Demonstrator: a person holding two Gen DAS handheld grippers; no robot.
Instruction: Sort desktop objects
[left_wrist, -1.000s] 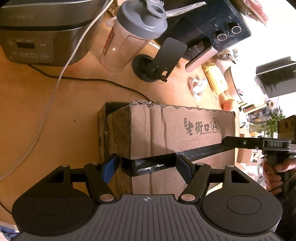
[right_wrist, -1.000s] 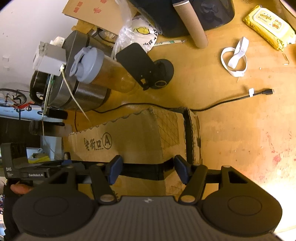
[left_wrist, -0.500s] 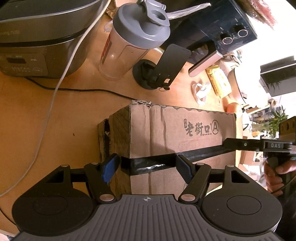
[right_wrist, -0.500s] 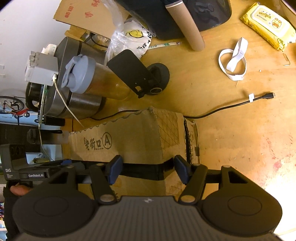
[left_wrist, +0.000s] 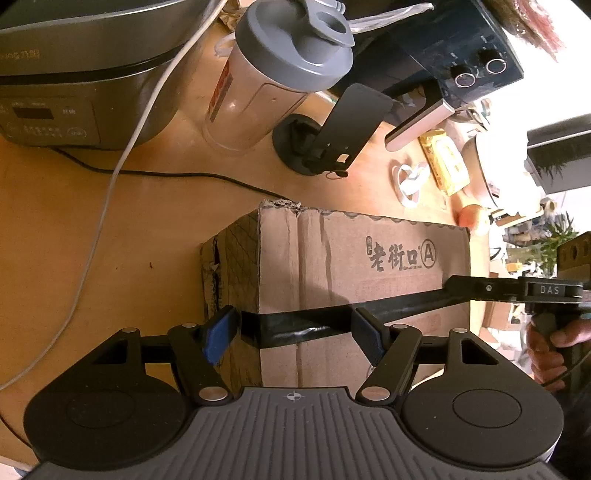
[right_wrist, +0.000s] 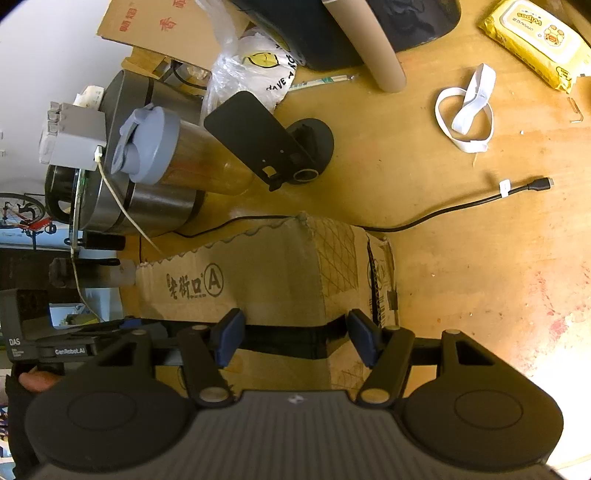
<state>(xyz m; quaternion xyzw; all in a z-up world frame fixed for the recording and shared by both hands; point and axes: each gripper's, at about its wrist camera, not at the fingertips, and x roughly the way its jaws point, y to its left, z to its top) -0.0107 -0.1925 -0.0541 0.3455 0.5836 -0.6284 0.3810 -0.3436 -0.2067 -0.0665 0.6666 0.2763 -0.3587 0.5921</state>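
Gripping the cardboard box (left_wrist: 354, 266) at both ends | left tool (left_wrist: 295, 330), right tool (right_wrist: 293, 334) clamped | box has slid across the surface (right_wrist: 461, 258), toward its sorting spot

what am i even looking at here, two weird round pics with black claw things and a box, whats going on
These are two fisheye cameras, one on each handheld two-finger gripper a person carries; no robot arm is involved. One picture looks along the left gripper, the other along the right gripper. Each gripper's blue-padded fingers straddle one end of a cardboard box on a wooden desk, at its band of black tape, so the two seem to hold it between them. Behind the box stand a shaker bottle with a grey lid, a black phone stand and a cooker. A black cable, a white strap and a yellow wipes pack lie nearby.
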